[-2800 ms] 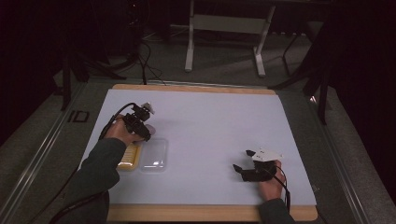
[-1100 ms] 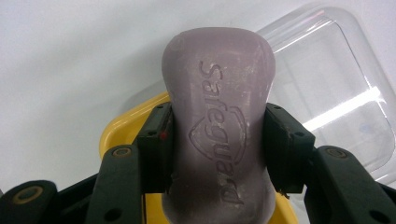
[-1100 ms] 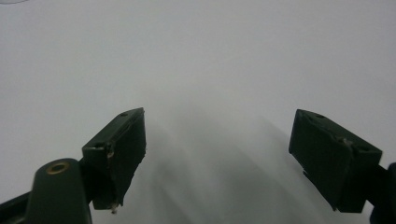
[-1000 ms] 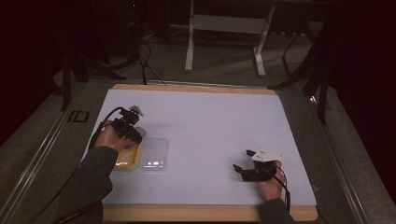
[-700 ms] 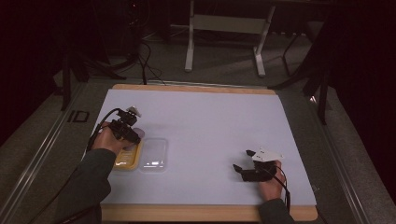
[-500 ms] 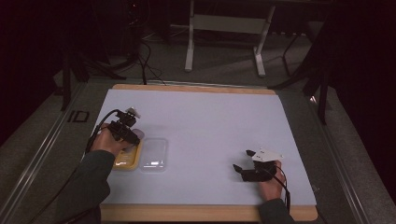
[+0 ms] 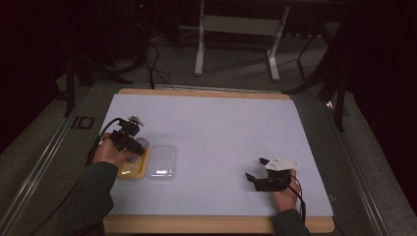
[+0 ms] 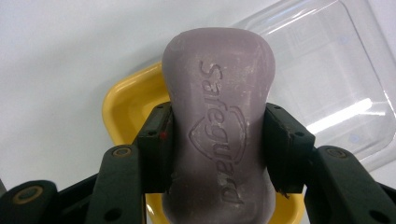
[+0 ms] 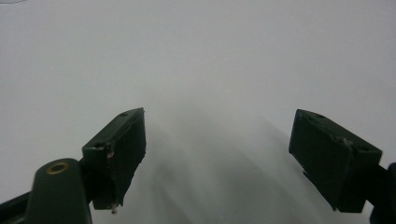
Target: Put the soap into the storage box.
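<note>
A mauve bar of soap (image 8: 217, 135) with an embossed brand name is clamped between the black pads of my left gripper (image 8: 217, 149), just above a yellow soap dish (image 8: 126, 105). From above, the left gripper (image 7: 134, 143) hovers over that yellow dish (image 7: 133, 169) at the table's left. A clear plastic lid (image 7: 161, 161) lies flat right beside the dish, and its clear plastic (image 8: 327, 79) also lies behind the soap. My right gripper (image 7: 256, 169) rests near the front right of the table, jaws wide apart with nothing between its pads (image 9: 119, 149).
A white sheet (image 7: 221, 132) covers the wooden table (image 7: 206, 225). Cables trail off both grippers. Dark floor with a stand's legs (image 7: 236, 49) lies beyond the far edge. Metal rails run along both sides of the table.
The left hand has drawn back toward the near left and come down with the soap over the yellow dish. The right gripper has stayed where it was.
</note>
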